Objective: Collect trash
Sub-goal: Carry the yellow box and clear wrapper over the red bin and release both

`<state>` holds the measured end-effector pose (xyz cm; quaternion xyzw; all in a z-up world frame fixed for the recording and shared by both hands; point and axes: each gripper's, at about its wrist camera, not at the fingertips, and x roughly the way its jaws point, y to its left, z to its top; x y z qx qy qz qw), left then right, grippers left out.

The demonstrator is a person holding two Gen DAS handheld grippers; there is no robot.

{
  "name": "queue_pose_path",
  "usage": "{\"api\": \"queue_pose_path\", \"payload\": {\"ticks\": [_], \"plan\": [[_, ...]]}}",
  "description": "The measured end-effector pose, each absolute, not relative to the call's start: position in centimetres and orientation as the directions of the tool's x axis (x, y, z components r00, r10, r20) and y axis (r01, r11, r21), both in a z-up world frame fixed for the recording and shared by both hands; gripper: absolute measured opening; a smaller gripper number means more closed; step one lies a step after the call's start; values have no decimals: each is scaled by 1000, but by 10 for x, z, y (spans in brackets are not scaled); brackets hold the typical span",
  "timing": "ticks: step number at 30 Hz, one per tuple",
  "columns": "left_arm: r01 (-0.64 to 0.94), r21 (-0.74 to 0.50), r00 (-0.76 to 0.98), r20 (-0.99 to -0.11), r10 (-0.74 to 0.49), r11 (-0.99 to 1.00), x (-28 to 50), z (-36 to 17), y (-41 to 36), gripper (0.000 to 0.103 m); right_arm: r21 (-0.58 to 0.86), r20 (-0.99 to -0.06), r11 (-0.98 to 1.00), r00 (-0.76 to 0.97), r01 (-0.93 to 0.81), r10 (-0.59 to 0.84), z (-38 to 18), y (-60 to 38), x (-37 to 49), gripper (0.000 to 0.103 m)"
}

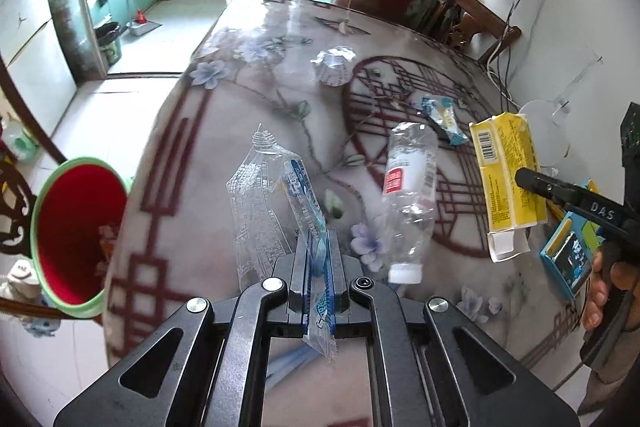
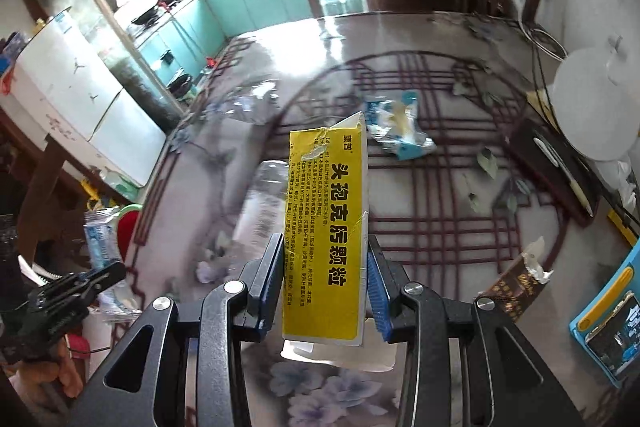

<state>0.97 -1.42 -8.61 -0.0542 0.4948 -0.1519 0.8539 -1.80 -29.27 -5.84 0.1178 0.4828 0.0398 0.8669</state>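
My left gripper point(image 1: 316, 243) is shut on a clear plastic wrapper with a blue strip point(image 1: 260, 195), which sticks up from the jaws over the table's left part. Left of the table stands a red bin with a green rim point(image 1: 72, 231). My right gripper point(image 2: 326, 267) is shut on a yellow cardboard box point(image 2: 326, 227) with an open white flap, lifted off the table. In the left wrist view this box point(image 1: 508, 171) hangs at the right. An empty plastic bottle point(image 1: 408, 199) lies on the table between the two grippers.
On the patterned table point(image 1: 192, 155) lie a blue-white wrapper point(image 2: 400, 127), a foil cup point(image 1: 334, 65), a brown pack point(image 2: 516, 287) and a blue device point(image 2: 612, 323). A white round stand point(image 2: 592, 107) is at the right edge. Chairs stand behind.
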Motion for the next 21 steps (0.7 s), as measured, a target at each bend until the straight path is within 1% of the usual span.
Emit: {"api": "queue_pose_path", "payload": {"ticks": [14, 21], "plan": [[163, -188, 484, -841, -244, 969, 9, -90, 62, 5, 237, -833, 971, 509, -22, 215, -56, -204, -16, 36], [149, -194, 468, -850, -242, 970, 17, -98, 100, 5, 234, -842, 972, 494, -24, 215, -60, -169, -12, 36]]}}
